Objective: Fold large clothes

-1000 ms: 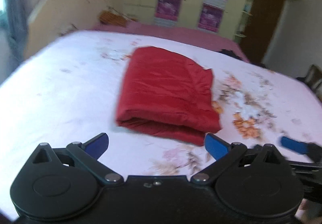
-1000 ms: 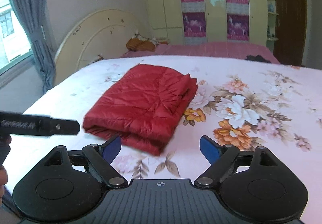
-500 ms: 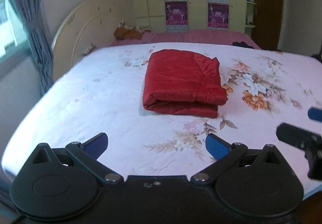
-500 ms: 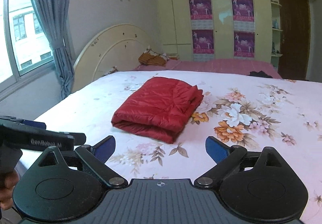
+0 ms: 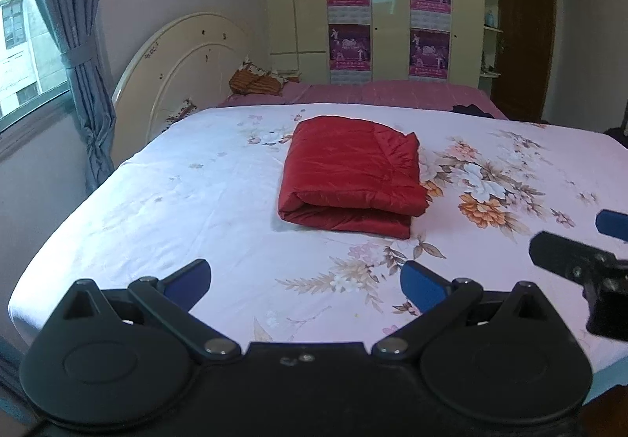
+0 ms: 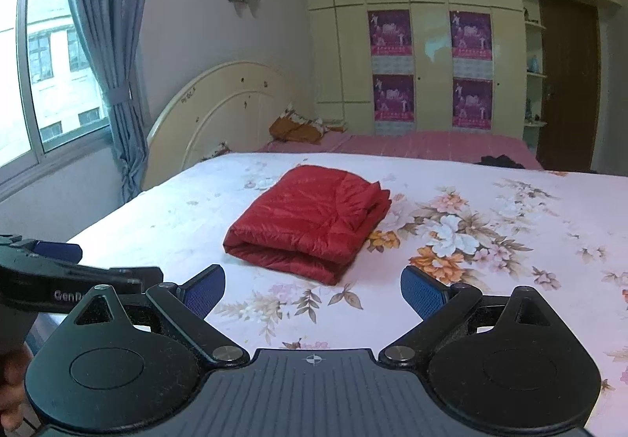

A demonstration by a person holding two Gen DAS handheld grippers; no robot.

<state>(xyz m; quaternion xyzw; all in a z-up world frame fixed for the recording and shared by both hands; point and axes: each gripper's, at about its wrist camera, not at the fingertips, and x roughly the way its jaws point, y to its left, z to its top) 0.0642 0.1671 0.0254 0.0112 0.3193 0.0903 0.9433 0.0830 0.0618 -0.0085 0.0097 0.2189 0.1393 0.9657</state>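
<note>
A red padded garment (image 5: pixel 349 174) lies folded into a thick rectangle on the flowered bedsheet (image 5: pixel 176 209); it also shows in the right wrist view (image 6: pixel 310 221). My left gripper (image 5: pixel 306 282) is open and empty, held back over the bed's near edge, well short of the garment. My right gripper (image 6: pixel 312 291) is open and empty, also back from the garment. The right gripper's fingers show at the right edge of the left wrist view (image 5: pixel 569 256). The left gripper shows at the left edge of the right wrist view (image 6: pixel 59 272).
A cream headboard (image 5: pixel 184 72) stands at the bed's left, with a blue curtain (image 5: pixel 78 44) and window beside it. A pink cover (image 5: pixel 392 93) lies along the far side, wardrobes (image 5: pixel 388 5) and a brown door (image 5: pixel 522 36) behind.
Both grippers have pulled back and up from the folded garment, which now looks smaller and farther away. The garment itself has not moved.
</note>
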